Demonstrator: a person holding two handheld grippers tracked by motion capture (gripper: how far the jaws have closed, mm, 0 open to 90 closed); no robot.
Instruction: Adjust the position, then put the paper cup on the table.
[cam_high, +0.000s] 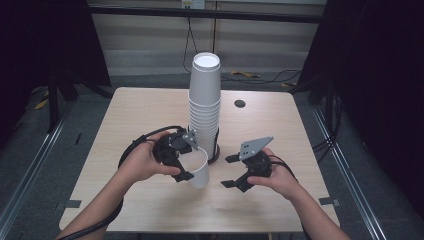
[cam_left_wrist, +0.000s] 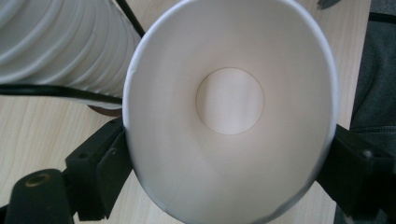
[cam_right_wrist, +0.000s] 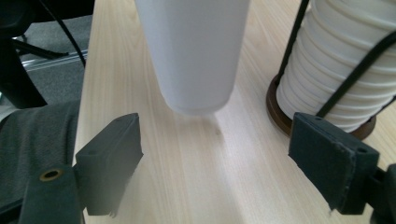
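The left gripper (cam_high: 186, 161) clasps the rim of a paper cup (cam_high: 200, 170) whose long axis runs straight ahead of its jaws, base hanging just above the table (cam_high: 150, 110), nearer than the gaping right gripper (cam_high: 229, 171).

Single cup (cam_left_wrist: 229, 116): white paper, matt, smooth. Cup stack (cam_high: 204, 107) beside it: same ribbed paper rims. Table (cam_high: 145, 110): pale wood-grain laminate, satin. Stack base (cam_right_wrist: 276, 109): dark wood.
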